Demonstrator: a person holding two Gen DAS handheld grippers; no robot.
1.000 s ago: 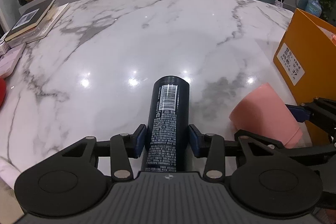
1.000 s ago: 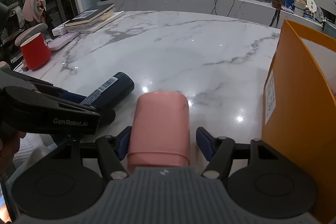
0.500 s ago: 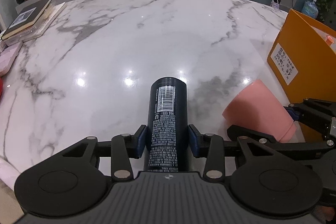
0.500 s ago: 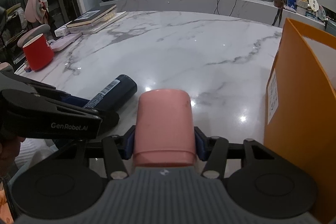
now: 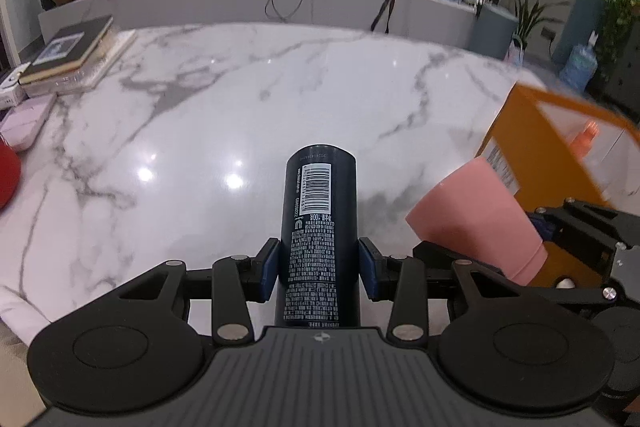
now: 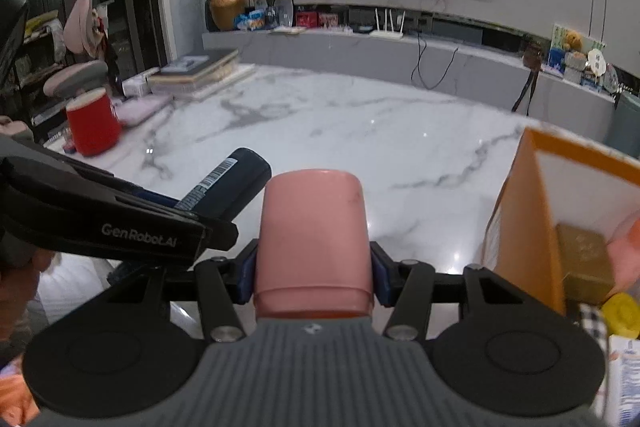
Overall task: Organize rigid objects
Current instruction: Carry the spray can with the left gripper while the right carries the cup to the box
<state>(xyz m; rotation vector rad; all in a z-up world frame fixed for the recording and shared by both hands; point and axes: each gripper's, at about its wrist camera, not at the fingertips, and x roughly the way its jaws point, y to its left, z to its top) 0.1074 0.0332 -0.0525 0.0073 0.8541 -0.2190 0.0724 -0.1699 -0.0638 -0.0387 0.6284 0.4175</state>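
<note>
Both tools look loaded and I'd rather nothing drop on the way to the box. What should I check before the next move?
1. Left tool shut on the dark bottle: ok.
2. Right tool shut on the pink cup, pads on both sides: ok.
3. Orange box open at the top: ok.
4. Free room inside, beside the gold box and yellow cap: cannot tell.
5. Bottle and cup apart: ok.
</note>
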